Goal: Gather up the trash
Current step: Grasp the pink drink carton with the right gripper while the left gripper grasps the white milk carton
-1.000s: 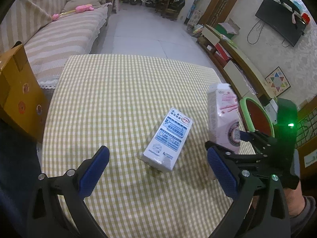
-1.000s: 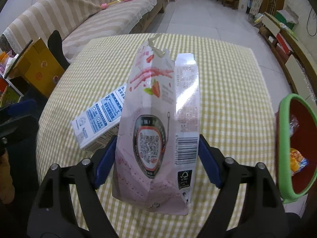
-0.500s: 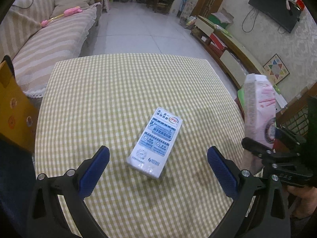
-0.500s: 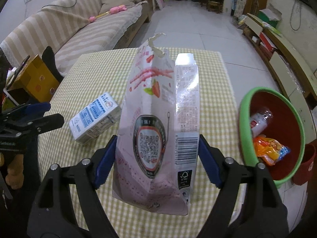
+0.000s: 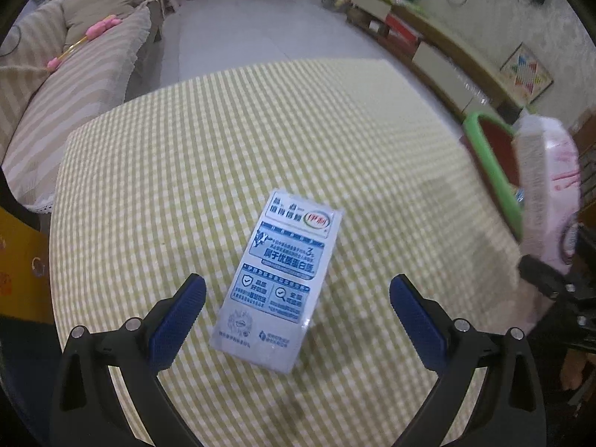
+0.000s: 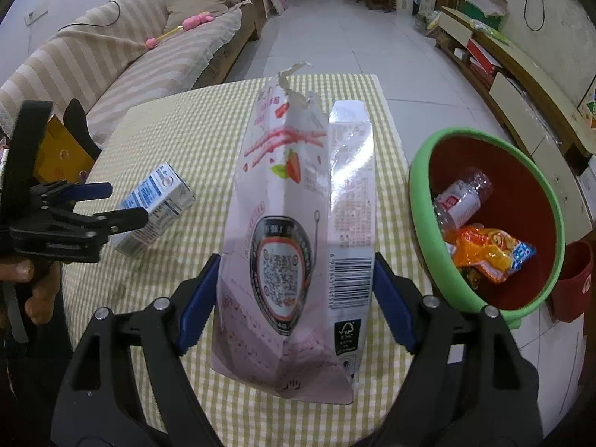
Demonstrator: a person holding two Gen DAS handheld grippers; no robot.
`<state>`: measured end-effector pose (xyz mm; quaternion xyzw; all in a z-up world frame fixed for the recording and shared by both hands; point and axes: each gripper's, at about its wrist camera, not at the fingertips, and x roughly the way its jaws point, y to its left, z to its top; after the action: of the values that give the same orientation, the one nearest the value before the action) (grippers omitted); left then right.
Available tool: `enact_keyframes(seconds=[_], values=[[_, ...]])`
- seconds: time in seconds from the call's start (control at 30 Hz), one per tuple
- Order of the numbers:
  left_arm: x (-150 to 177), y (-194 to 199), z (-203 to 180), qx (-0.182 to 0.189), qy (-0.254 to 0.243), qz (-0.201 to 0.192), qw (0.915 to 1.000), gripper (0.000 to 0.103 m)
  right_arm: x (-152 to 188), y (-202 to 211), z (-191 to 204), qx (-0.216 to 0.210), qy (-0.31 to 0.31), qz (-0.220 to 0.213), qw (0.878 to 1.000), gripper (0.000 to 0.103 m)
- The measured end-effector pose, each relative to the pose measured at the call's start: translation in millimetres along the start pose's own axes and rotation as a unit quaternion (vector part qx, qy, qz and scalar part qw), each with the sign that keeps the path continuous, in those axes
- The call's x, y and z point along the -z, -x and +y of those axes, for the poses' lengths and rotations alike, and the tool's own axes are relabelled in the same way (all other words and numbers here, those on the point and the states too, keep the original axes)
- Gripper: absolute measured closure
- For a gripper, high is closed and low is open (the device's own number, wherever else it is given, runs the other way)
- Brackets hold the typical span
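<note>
Counter (image 6: 208, 138), checked yellow cloth, serves as the landmark. Left gripper (image 5: 298, 311): at the counter's near-left side, fingers (image 5: 177, 314) spread wide, holding nothing, either side of the near end of the item below. Blue-and-white milk carton (image 5: 283, 279): lying flat on its side on the counter, left of centre. Right gripper (image 6: 294, 301): above the counter's near-right part, fingers (image 6: 195, 303) clamped on the lower half of the pink strawberry carton (image 6: 298, 231), which is upright, top torn open, clear of the cloth. Green-rimmed red bin (image 6: 421, 223): just off the counter's right edge, containing a plastic bottle (image 6: 462, 197) and an orange wrapper (image 6: 488, 251).
</note>
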<state>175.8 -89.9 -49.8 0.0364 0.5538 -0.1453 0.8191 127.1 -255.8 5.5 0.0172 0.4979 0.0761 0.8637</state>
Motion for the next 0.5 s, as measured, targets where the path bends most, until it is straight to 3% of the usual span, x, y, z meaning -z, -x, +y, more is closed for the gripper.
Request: enact_keyframes(seconds=[0.13, 0.4, 0.5], values=[[-2.3, -14.7, 1.1, -0.008, -0.01, 0.016, 0.9998, 0.012, 1.0, -4.0, -4.6, -0.006, -0.005, 0.003, 1.0, 0.026], [-5.3, -39.8, 12.6, 0.002, -0.002, 0.047, 0.9989, 0.041, -0.4, -10.6, -4.9, -0.01, -0.002, 0.005, 1.0, 0.026], [-5.6, -41.0, 13.9, 0.003, -0.002, 0.047, 0.9989, 0.044, -0.5, -11.9, -4.5, -0.011, 0.0, 0.006, 1.0, 0.026]])
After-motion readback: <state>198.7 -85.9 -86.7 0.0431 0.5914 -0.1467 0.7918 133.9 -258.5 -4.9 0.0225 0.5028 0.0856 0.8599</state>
